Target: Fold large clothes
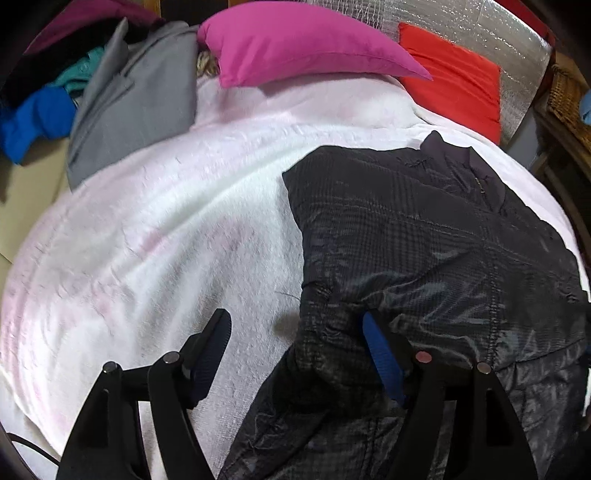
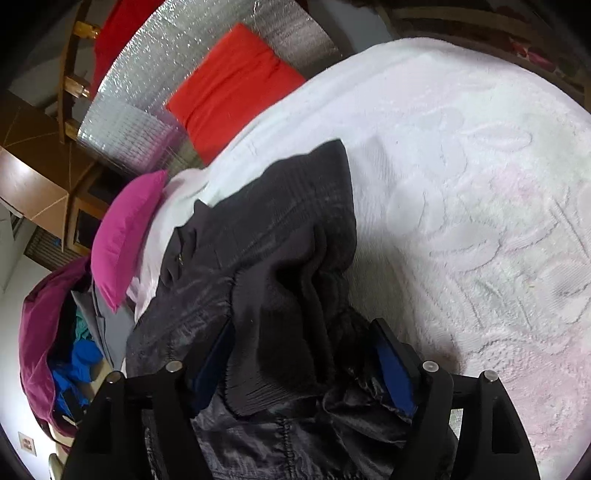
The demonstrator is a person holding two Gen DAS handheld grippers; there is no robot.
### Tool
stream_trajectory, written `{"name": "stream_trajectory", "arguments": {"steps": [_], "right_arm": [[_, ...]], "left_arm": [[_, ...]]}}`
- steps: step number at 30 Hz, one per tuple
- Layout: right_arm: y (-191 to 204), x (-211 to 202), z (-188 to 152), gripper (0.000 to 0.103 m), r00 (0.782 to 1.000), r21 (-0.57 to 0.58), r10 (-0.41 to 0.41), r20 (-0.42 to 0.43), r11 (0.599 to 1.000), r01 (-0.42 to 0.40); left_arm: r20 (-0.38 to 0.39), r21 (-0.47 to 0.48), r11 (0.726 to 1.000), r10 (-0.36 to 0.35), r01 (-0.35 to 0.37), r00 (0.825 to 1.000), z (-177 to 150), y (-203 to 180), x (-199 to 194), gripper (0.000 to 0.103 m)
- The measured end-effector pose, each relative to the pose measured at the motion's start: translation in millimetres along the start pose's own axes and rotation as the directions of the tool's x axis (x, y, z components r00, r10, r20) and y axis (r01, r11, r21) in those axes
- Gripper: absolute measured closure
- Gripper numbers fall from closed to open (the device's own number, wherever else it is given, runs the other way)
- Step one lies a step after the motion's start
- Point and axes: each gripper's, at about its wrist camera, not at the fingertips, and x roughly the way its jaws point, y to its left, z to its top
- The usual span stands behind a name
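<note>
A dark quilted jacket lies spread on a white fluffy blanket that covers the bed, collar toward the pillows. My left gripper hangs open over the jacket's left edge. One finger is above the blanket, the other above the jacket, and a sleeve lies loose between them. In the right wrist view the jacket is bunched in folds. My right gripper stands open astride that bunch. Its blue pads do not press on the cloth.
A pink pillow and a red pillow lean on a silver foil sheet at the head of the bed. A grey garment and a heap of blue, teal and purple clothes lie at the far left. A wicker basket stands right.
</note>
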Motion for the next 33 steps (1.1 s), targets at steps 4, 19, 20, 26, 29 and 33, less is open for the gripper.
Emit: {"name": "stream_trajectory", "arguments": {"steps": [4, 19, 20, 26, 29, 33], "right_arm": [[6.5, 6.9, -3.8, 0.025, 1.000, -0.053, -0.016, -0.019, 0.998, 0.015], [32.8, -0.3, -20.9, 0.049, 0.992, -0.227, -0.107, 0.059, 0.967, 0.118], [34.9, -2.6, -21.0, 0.050, 0.992, -0.231, -0.104, 0.071, 0.966, 0.118], [40.6, -9.9, -18.4, 0.052, 0.988, -0.229, -0.086, 0.127, 0.967, 0.114], [36.5, 7.4, -18.2, 0.052, 0.986, -0.217, -0.146, 0.074, 0.963, 0.159], [35.6, 5.0, -15.5, 0.049, 0.989, -0.202, -0.132, 0.068, 0.969, 0.143]], "left_arm": [[-0.028, -0.011, 0.998, -0.057, 0.057, 0.998, -2.7, -2.5, 5.6, 0.029], [-0.033, 0.000, 0.991, -0.136, 0.136, 0.990, -7.2, -12.9, 0.8, 0.069], [-0.031, -0.004, 0.989, -0.145, 0.145, 0.989, -7.5, -11.9, -1.1, 0.070], [-0.035, -0.043, 0.978, -0.205, 0.203, 0.978, -8.6, 0.7, -7.8, 0.072], [-0.076, -0.017, 0.985, -0.173, 0.172, 0.982, -9.6, -5.8, 3.0, 0.071], [-0.078, -0.035, 0.986, -0.163, 0.161, 0.983, -7.0, -4.3, 2.0, 0.062]]}}
